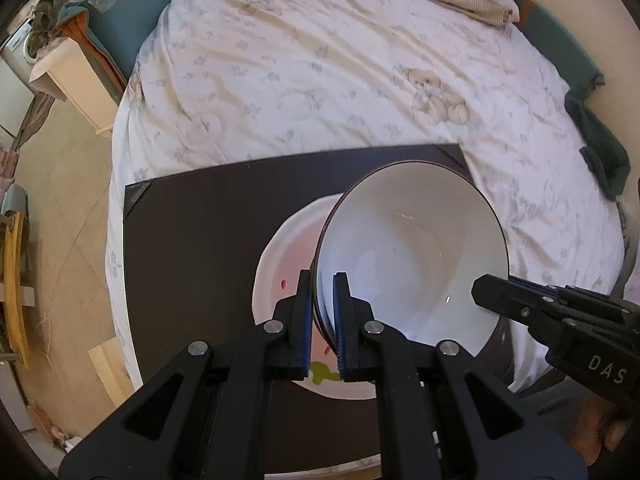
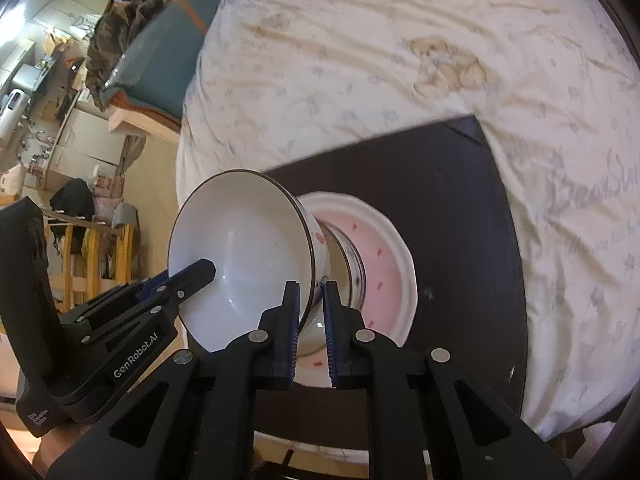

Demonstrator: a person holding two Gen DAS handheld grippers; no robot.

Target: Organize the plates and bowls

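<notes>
Two grippers hold one white bowl above a plate

The left gripper [image 1: 323, 276] and right gripper [image 2: 311, 285] each clench opposite rims of the bowl [image 1: 416, 256]; it hangs tilted over the pink-centred plate [image 2: 396, 256] on a dark board [image 1: 200, 248].

- Two bowls: a white bowl [image 1: 416, 256] up top, a second bowl [image 2: 352, 268] under it
- One pink plate [image 2: 384, 264]
- One dark board [image 1: 200, 240]
- Two grippers: left gripper [image 1: 323, 280], right gripper [image 2: 311, 288]
- One bedsheet [image 1: 320, 80]
</notes>
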